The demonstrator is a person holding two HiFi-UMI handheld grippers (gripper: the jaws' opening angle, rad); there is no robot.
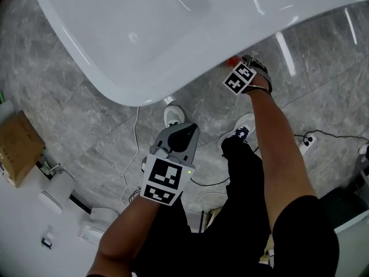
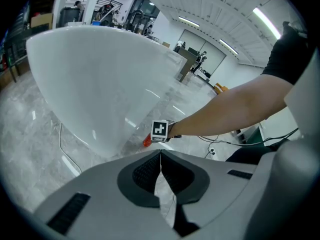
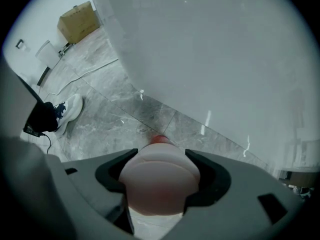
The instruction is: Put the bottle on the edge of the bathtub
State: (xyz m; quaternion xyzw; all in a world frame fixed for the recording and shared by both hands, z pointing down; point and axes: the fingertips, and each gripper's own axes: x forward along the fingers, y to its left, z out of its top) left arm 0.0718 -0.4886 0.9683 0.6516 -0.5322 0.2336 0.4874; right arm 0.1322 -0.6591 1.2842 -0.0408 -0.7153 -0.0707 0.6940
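Right gripper is down low beside the bathtub. Its fingers are clamped around the pale bottle, with the red cap pointing at the grey floor beneath the tub's outer wall. The lift wants care: rise clear of that curved wall, turn the bottle upright, set its base flat on the rim, and let go only once it sits steady. Left gripper hangs back, its fingers pressed together on nothing.

Left claw closed, empty; right claw outstretched low, clamped on bottle.
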